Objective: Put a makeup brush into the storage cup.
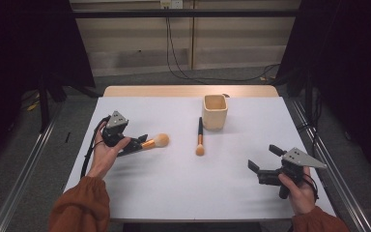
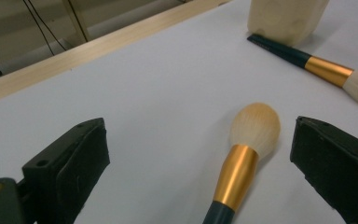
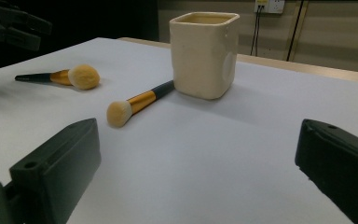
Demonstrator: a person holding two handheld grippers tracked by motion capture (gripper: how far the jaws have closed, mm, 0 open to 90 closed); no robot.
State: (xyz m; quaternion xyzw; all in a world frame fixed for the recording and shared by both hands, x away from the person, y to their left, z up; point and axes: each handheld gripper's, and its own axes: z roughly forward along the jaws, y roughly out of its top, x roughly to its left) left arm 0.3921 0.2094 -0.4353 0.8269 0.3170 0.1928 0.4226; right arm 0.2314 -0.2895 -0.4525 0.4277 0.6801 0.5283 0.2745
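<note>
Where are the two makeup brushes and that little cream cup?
Round brush (image 2: 255, 127), left gripper view, on its bristles.
Slim brush (image 1: 200, 138), high view, on its gold collar.
Cream cup (image 3: 203, 56), right gripper view, on its front wall.

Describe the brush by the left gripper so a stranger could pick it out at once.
Start at the square cream cup near the far edge of the white table. Left of it, the brush lies flat between the open jaws of the left gripper. Its head is big, round and fluffy, unlike the slimmer brush lying right beside the cup.
</note>
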